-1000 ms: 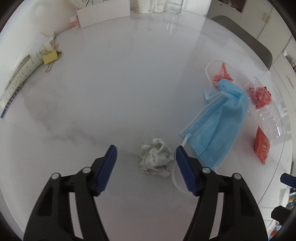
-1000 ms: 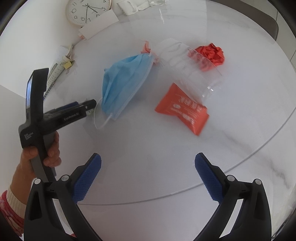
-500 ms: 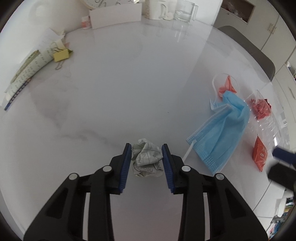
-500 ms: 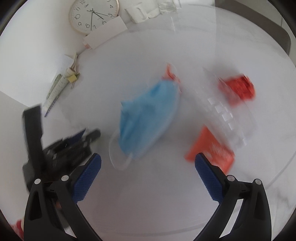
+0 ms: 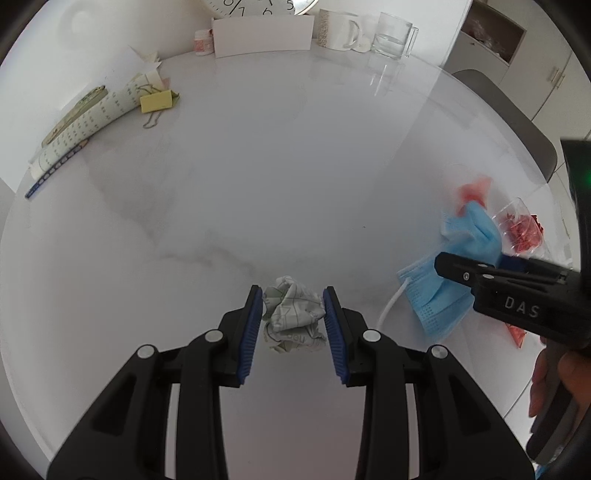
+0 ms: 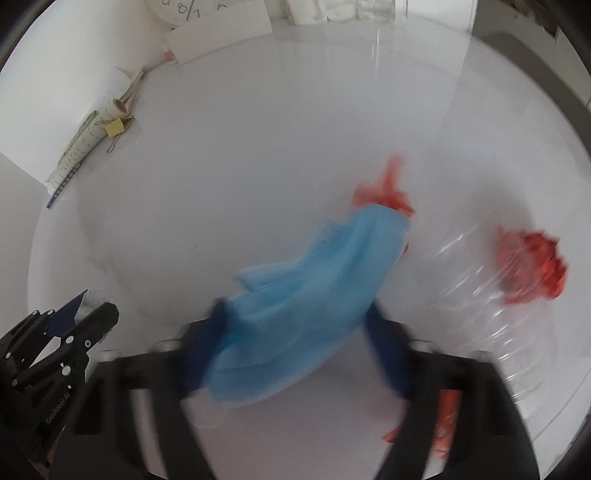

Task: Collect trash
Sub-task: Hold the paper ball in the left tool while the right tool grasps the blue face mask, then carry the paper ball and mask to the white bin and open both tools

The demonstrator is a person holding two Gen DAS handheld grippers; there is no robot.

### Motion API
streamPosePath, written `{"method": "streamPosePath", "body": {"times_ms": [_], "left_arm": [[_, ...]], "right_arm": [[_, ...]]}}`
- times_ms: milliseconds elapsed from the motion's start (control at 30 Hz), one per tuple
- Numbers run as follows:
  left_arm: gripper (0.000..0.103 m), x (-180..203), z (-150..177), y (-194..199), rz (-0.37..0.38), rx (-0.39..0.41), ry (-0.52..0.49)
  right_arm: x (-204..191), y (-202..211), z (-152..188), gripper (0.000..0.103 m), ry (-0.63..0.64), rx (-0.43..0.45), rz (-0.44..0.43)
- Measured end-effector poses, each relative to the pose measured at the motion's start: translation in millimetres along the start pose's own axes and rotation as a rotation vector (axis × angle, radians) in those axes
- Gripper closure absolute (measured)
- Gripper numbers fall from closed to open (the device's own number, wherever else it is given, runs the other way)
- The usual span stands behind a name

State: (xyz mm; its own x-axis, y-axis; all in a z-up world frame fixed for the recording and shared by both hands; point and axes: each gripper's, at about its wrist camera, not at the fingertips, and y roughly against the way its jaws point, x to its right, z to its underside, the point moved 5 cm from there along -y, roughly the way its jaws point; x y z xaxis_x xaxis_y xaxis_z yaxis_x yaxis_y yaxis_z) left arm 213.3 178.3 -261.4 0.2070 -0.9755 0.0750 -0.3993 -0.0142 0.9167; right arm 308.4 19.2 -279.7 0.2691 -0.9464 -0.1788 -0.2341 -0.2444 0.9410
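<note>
A: Left wrist cam first. Left gripper has both blue pads pressed on the crumpled paper ball, one pad each side. Clamped on it, ball sits btwn the tips on the white marble table.

B: And off to the right of those fingers?

A: Blue face mask, w/ the right gripper lying across it. Beyond the mask: a red scrap, blurry, and a clear plastic container w/ red bits inside. Person's hand at the right edge.

B: Far ahead of the tips?

A: White card, mug, glass. Ahead-left: rolled paper and a yellow clip beside it.

B: Right wrist cam?

A: Heavy blur. Mask fills the space btwn the right gripper's pads, bunched up and draped over the left one. Whether the fingers have actually clamped it, can't tell. Too smeared.

B: Around it?

A: Red scrap just ahead of the mask's far end. Container ahead-right. An orange-red packet by the right finger, partly hidden. Left gripper far left, something pale btwn its tips.
</note>
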Motion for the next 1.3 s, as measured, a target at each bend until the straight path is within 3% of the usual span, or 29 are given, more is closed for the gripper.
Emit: {"method": "streamPosePath", "body": {"times_ms": [33, 100, 233, 500, 667, 900, 1300], "left_arm": [[0.07, -0.2, 1.6, 0.5, 0.0, 0.002, -0.001], [0.07, -0.5, 2.7, -0.6, 0.0, 0.0, -0.004], [0.07, -0.3, 6.6, -1.9, 0.001, -0.007, -0.003], [0.07, 19.6, 12.5, 16.5, 0.034, 0.008, -0.04], [0.07, 49.8, 24.3, 44.0, 0.065, 0.037, -0.114], [0.07, 129.5, 75.7, 90.0, 0.148, 0.047, -0.274], [0.07, 320.6, 208.1, 160.7, 0.36, -0.002, -0.597]], "right_arm": [[0.8, 1.2, 2.6, 0.061, 0.002, 0.012, -0.009], [1.0, 5.4, 5.9, 0.072, 0.004, 0.034, -0.025], [0.2, 25.5, 8.7, 0.08, 0.002, 0.092, -0.073], [5.3, 69.5, 11.9, 0.082, -0.029, 0.152, -0.166], [11.0, 116.1, 41.0, 0.082, -0.003, 0.193, -0.173], [66.4, 180.3, 128.3, 0.082, -0.047, 0.22, -0.121], [219.7, 284.7, 338.5, 0.082, -0.333, 0.252, 0.069]]}}
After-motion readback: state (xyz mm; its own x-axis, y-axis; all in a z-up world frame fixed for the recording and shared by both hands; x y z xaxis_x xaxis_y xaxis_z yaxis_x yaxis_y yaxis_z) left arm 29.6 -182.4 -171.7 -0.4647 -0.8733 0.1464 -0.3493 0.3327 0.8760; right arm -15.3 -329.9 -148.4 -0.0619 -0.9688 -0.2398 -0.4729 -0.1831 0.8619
